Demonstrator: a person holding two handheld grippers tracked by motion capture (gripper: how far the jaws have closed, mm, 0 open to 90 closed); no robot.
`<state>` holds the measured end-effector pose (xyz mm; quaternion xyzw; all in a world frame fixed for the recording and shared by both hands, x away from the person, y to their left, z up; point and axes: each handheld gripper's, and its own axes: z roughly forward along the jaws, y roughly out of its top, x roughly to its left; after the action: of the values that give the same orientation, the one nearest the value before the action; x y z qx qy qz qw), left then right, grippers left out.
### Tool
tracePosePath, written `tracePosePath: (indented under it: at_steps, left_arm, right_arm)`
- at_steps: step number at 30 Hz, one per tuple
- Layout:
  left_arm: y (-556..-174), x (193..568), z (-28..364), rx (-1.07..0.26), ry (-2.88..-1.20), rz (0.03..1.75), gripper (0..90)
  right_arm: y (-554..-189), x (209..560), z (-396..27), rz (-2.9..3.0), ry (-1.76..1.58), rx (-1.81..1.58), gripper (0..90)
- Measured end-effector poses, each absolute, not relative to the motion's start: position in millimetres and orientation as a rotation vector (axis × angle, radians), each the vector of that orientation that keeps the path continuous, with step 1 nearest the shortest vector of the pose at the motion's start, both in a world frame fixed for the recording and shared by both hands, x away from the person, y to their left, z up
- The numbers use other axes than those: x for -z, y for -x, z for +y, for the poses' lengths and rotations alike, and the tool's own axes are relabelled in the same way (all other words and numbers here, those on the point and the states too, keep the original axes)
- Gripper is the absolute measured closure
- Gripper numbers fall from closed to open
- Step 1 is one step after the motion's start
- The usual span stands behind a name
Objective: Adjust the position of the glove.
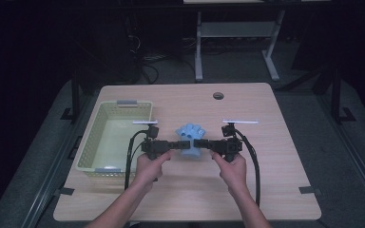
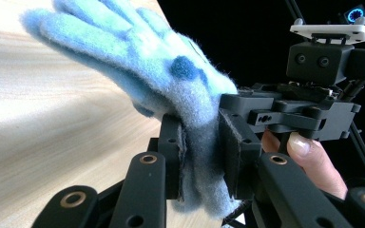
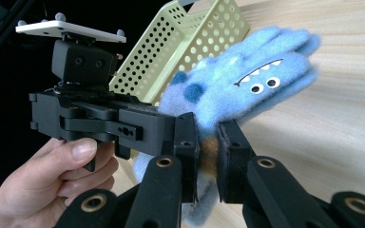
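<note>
A fuzzy light-blue glove (image 1: 189,132) with a monster face hangs a little above the middle of the wooden table (image 1: 271,185), held from both sides. My left gripper (image 1: 177,144) comes in from the left and is shut on its cuff. My right gripper (image 1: 200,144) comes in from the right and is shut on the same cuff. In the left gripper view the glove (image 2: 138,52) is pinched between my left gripper's (image 2: 200,142) pads, its fingers pointing away. In the right gripper view the glove (image 3: 247,76) sits clamped in my right gripper (image 3: 209,147), with the eyes and teeth showing.
A pale yellow-green perforated basket (image 1: 87,142) stands on the left part of the table, just left of the left hand; its wall (image 3: 190,42) shows in the right gripper view. A round cable hole (image 1: 218,95) sits near the far edge. Dark floor and a desk frame lie beyond.
</note>
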<state>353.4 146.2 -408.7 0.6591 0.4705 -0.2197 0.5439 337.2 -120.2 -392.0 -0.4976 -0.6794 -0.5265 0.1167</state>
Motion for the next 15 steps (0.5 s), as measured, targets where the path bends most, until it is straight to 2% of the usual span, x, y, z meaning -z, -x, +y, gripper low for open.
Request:
tracePosePath:
  at_steps: [15]
  left_arm:
    - [-358.8, 403.1, 163.3, 0.505, -1.562, 1.132, 71.7]
  right_arm:
    - [-349.2, 385.4, -103.4, -2.009, 1.432, 1.516, 80.6]
